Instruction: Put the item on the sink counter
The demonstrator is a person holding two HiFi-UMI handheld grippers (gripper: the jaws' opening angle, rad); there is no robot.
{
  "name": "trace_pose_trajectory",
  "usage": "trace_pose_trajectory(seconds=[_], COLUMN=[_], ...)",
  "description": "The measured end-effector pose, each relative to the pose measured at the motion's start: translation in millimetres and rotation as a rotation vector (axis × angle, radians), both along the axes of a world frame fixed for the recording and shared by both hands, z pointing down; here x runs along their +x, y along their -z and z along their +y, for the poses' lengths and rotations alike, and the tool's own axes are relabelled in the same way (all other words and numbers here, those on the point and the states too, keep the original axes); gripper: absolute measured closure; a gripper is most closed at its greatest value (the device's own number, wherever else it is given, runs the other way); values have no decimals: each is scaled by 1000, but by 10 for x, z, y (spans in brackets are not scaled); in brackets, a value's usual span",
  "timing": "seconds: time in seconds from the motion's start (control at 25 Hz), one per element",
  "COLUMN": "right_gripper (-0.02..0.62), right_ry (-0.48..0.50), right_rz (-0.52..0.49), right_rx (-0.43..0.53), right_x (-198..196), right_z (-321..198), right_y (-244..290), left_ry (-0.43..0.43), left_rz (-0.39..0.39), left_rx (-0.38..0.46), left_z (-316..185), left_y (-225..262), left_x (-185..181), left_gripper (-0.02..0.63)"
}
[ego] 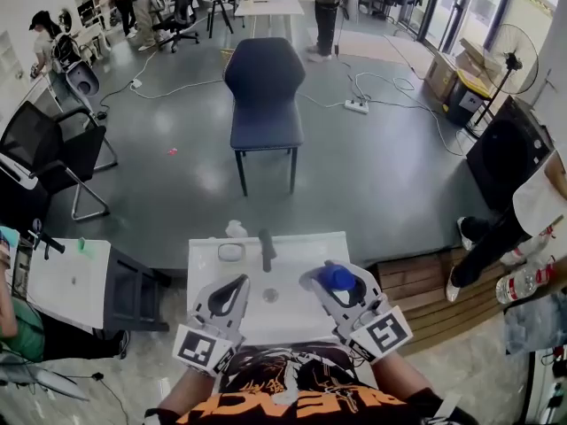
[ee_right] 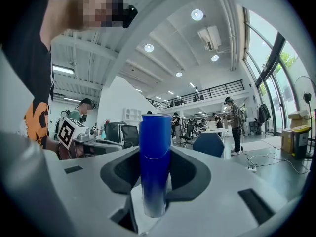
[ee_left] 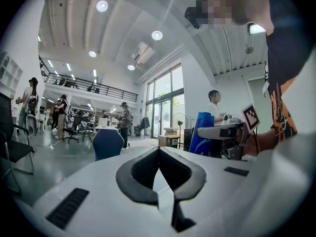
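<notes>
Right gripper view: my right tongs are clamped on a glossy deep-blue cylinder. It stands upright between the dark pads, smooth-sided, with a faint seam line round it and a flat top. Head view now: the cylinder's round blue top shows in the tongs over the right side of the white sink table. My left tongs are pinched together with nothing in them, over the table's left side. A black tap stands behind the basin. Beyond are grey floor, a dark blue chair, loose cables and people at the far desks.
</notes>
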State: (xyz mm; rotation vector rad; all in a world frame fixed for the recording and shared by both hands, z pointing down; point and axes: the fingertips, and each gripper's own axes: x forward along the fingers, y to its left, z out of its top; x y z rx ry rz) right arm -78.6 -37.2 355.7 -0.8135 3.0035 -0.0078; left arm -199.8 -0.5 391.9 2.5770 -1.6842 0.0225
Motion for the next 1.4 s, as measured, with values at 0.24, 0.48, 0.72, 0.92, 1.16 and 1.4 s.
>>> trace_pose_trajectory(seconds=[0.24,0.48,0.72,0.92,1.16,1.4], right_gripper=[437,437,437,437,437,437], right_ry=[-9,-42,-81,-132,-176,-180], right_rz=[48,79,66,99,159,187], right_rx=[11,-22,-102,-110,-145,-167], right_x=[96,232,449,696,1019,1238], right_z=[-106,-222,-452,-638,-860,-1005], right_y=[-163,-344,-588,-788,-1193,-1501], left_ry=[7,2,-30,-75,-100,-90], left_rz=[-6,-13,-28,-32,-51,-77], left_rx=[-20,-36,-76,-99,-114,-113], left_z=[-76,-168,-329,-472,-658,-801], left_y=[-90,-221,-432,-579,-710,-843], left_x=[32,133,354,603,874,1122], left_gripper=[591,591,591,591,591,591])
